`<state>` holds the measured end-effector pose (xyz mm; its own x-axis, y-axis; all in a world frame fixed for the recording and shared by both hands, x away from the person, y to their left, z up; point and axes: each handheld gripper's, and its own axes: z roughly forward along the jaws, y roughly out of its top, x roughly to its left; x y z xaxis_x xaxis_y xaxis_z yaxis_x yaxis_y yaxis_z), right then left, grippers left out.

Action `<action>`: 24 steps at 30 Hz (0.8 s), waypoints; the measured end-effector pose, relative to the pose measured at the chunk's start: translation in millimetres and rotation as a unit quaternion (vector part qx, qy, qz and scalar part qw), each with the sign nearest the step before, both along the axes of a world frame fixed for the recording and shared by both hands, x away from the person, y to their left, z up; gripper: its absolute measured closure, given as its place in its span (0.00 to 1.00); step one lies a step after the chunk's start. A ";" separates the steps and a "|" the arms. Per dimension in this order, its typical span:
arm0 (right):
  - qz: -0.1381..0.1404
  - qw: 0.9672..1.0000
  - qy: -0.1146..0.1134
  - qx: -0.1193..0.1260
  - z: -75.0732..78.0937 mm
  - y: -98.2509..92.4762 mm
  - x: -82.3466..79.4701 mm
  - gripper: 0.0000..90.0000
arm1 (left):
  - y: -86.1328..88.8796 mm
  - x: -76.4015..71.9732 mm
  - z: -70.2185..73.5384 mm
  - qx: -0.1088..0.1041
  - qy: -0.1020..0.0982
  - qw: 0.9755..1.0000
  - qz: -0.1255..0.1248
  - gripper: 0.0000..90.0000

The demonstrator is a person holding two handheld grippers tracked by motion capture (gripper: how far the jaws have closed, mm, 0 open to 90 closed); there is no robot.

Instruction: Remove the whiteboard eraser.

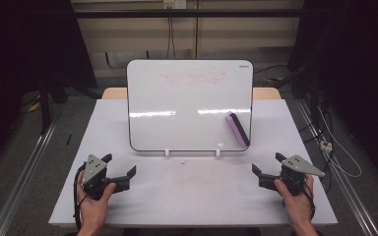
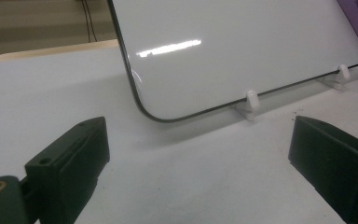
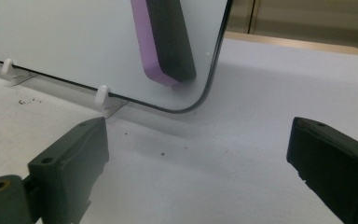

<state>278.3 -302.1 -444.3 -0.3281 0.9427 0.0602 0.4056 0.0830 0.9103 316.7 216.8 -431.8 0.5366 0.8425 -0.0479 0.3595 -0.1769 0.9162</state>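
The eraser (image 1: 238, 129) clings to the whiteboard (image 1: 177, 98) near its lower right corner, tilted, purple body against the surface. It looks light and stiff, probably magnetic; gripping its long sides seems best. Faint red marks (image 1: 194, 76) sit high on the board. Both tools, left tool (image 1: 120, 169) and right tool (image 1: 268, 164), rest on the bench (image 1: 192, 196) with jaws spread, holding nothing.

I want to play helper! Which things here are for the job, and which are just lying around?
For the job:
whiteboard with faint red scribbles
purple eraser stuck on the board
left gripper and right gripper, both open

Just lying about:
cables on the floor
dark crumbs on the table
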 end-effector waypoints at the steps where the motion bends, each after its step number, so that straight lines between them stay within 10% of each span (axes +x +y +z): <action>1: 0.005 1.000 0.000 0.006 -0.2 0.1 0.4 0.06 | 0.0 0.1 -0.5 -0.004 0.004 1.000 0.001 0.05; 24: 0.000 1.000 -0.013 -0.001 -1.6 6.1 6.7 0.06 | -4.9 2.3 -0.8 -0.004 0.014 1.000 -0.005 0.06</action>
<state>285.0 -296.0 -445.9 -0.3299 0.9427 0.0491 0.3818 0.0857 0.9203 319.0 211.8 -432.7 0.5436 0.8366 -0.0685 0.3824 -0.1742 0.9074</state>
